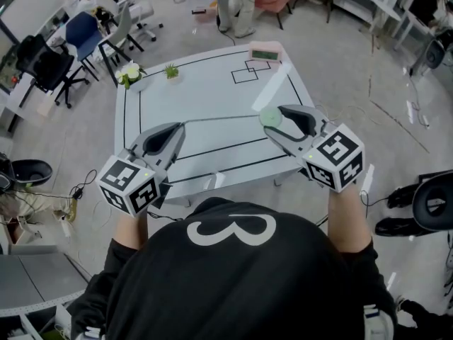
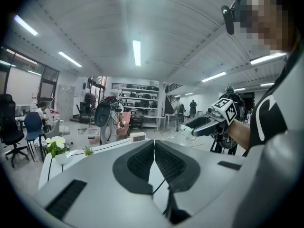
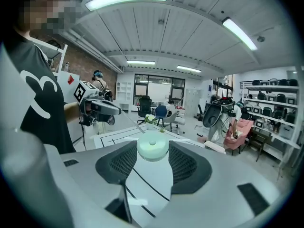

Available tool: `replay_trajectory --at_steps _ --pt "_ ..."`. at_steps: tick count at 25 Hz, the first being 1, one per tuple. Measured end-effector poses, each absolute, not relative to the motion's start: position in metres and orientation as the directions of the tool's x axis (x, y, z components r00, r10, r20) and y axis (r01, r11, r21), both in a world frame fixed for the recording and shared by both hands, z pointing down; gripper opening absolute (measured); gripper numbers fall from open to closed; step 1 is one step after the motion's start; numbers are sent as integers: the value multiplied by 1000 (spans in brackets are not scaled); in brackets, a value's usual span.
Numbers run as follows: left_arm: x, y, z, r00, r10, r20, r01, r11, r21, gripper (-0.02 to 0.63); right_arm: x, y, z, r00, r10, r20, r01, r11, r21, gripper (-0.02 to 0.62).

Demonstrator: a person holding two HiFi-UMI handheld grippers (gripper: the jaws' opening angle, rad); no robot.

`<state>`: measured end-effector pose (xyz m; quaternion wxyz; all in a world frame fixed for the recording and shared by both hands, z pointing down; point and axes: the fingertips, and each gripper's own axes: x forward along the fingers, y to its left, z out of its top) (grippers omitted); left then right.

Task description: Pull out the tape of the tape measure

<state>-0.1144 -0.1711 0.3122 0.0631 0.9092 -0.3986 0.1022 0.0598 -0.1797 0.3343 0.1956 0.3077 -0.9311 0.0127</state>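
The tape measure (image 1: 269, 117) is a round pale-green case, and my right gripper (image 1: 277, 114) is shut on it above the white table (image 1: 212, 83). In the right gripper view the case (image 3: 152, 151) sits between the two dark pads. A thin tape (image 1: 226, 118) runs level from the case leftward to my left gripper (image 1: 180, 126), whose jaws are shut on the tape's end. In the left gripper view the jaws (image 2: 154, 144) meet with no gap, and the tape between them is too thin to make out. The two grippers face each other above the table's near half.
The table carries black marking lines. At its far edge stand a white flower pot (image 1: 129, 74), a small green plant (image 1: 170, 70) and a pink clock (image 1: 265, 52). Office chairs (image 1: 78, 37) stand on the floor to the left. The person's torso is at the near edge.
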Motion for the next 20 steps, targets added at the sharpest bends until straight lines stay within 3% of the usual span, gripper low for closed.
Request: replay_trajectory --at_steps 20 --pt "-130 -162 305 599 -755 266 -780 -626 -22 6 84 -177 336 -713 -597 368 -610 787 95 218"
